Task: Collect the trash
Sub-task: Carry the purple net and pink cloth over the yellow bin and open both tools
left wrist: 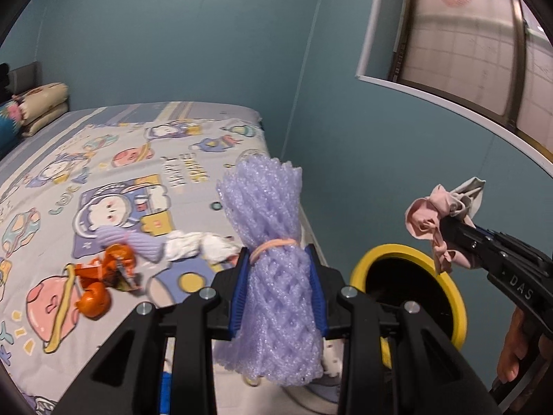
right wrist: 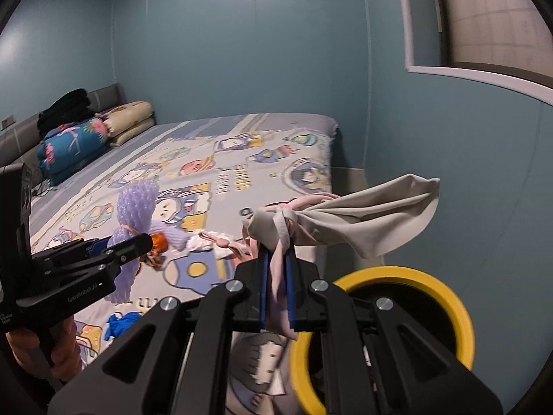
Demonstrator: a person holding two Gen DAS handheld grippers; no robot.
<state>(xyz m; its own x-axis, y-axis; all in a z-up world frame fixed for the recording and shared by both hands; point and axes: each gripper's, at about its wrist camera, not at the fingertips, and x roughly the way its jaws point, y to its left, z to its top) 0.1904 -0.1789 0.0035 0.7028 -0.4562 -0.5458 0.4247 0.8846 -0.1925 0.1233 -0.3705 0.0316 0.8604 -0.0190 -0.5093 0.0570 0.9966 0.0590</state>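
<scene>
From the left wrist, the left tool point(left wrist: 278, 297) clamps an upright lilac foam-net bundle point(left wrist: 273, 242) left of the yellow-rimmed black bin point(left wrist: 408, 297), while from the right wrist the right tool point(right wrist: 276, 294) pinches a knotted pink-and-grey cloth point(right wrist: 345, 218) beside the bin's rim, nearer it.

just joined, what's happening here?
A person is clearing trash off a bed with a handheld claw in each hand. The left claw is shut on a bundle of purple foam netting tied with a rubber band. The right claw is shut on a knotted pink and grey rag. Both are held up near a yellow-rimmed bin beside the bed; nothing dropped in yet. Orange wrappers, more purple netting and white tissue lie on the cover.
</scene>
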